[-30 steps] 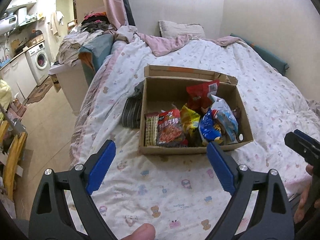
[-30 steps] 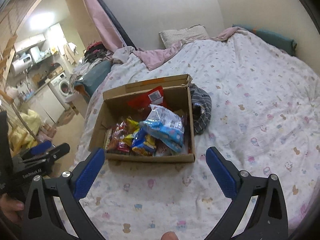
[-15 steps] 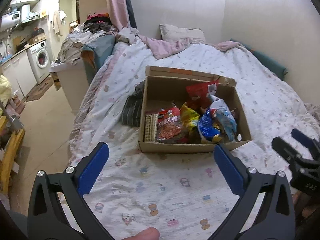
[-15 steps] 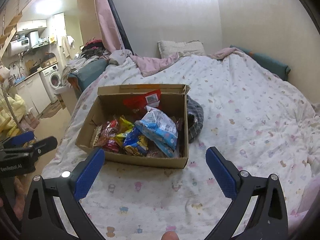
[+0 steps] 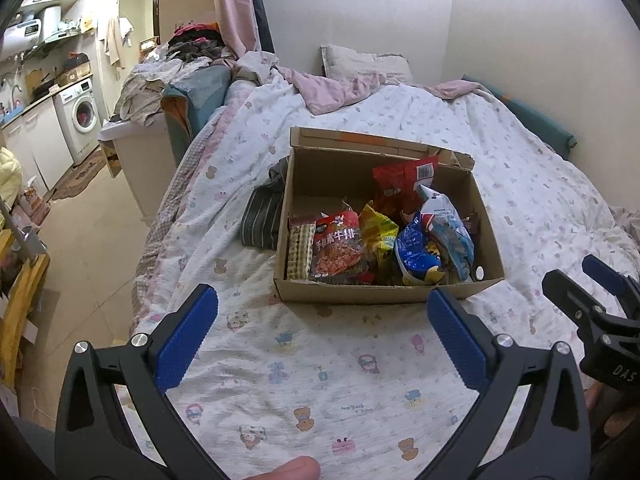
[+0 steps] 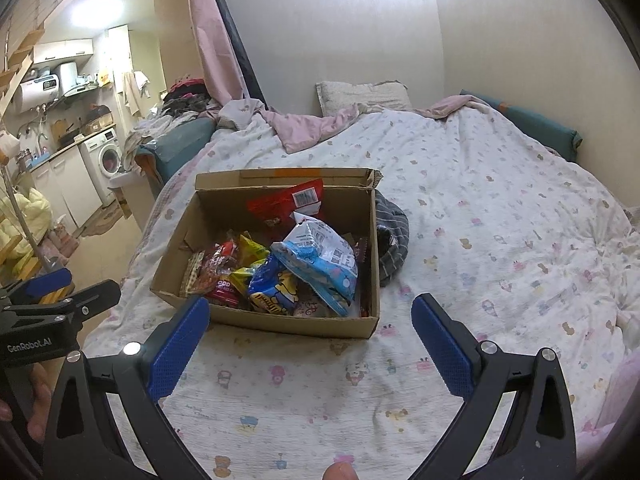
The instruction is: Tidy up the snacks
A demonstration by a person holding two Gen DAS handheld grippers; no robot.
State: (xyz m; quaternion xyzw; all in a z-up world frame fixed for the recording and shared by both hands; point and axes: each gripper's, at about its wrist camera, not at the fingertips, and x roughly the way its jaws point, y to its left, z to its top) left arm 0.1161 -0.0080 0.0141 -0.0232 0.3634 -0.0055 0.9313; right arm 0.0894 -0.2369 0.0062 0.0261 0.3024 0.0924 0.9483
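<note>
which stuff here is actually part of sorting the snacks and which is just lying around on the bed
Part of the job: cardboard box; red snack bag; blue snack bag; light blue packet.

Just lying about: striped cloth beside the box; pillow; pink blanket; washing machine.

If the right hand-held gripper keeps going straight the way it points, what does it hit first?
Probably the near wall of the brown cardboard box, which lies ahead between the open fingers of the right hand-held gripper. It is angled downward, so it might meet the printed white bedsheet just short of the box; depth is unclear.

Open cardboard box point(image 5: 384, 298) on the bed, colourful snack packets point(image 5: 338, 246) heaped inside.
</note>
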